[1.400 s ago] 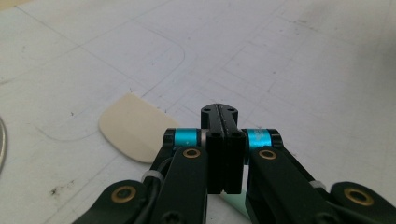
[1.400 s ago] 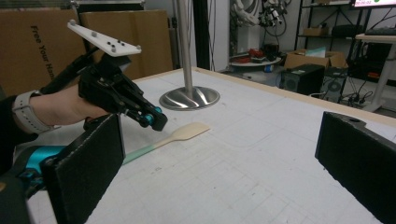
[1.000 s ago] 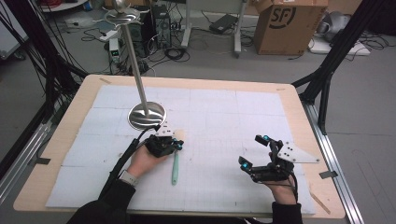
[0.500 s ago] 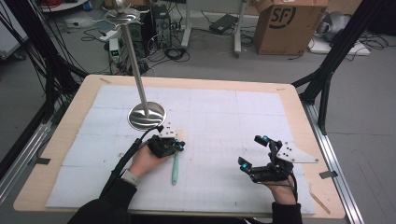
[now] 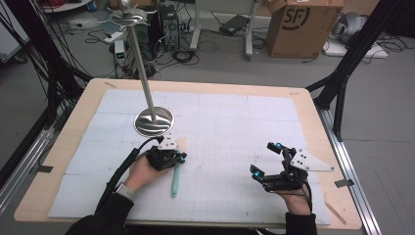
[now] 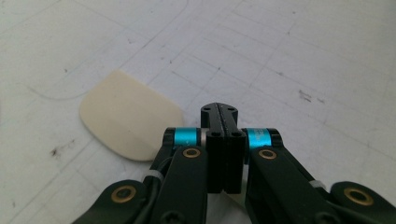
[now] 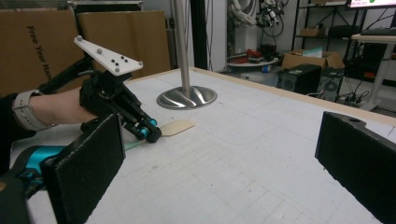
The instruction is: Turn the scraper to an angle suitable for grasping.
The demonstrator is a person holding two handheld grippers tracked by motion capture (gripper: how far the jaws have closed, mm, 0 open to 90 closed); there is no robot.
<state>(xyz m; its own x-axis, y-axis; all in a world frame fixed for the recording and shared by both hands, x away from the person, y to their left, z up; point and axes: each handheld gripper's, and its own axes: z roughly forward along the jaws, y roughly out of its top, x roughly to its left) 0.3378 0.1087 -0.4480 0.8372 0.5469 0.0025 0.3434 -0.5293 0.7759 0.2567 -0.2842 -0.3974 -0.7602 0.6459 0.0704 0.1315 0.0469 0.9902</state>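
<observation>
A spatula with a cream blade [image 6: 126, 114] and a teal handle [image 5: 174, 180] lies flat on the white mat. My left gripper [image 5: 180, 157] sits low over the spatula's neck, jaws pressed together with nothing visible between them. Its tip [image 6: 219, 111] rests just right of the blade. The right gripper view shows that left gripper [image 7: 153, 134] touching down beside the blade [image 7: 177, 126]. My right gripper [image 5: 265, 157] hovers at the front right of the table, its two black pads [image 7: 88, 163] spread wide with nothing between them.
A steel stand with a round base [image 5: 154, 121] and a tall pole rises behind the spatula; its base [image 7: 187, 97] is close to the blade. The wooden table edge [image 5: 313, 105] frames the mat. Cardboard boxes and cables lie on the floor beyond.
</observation>
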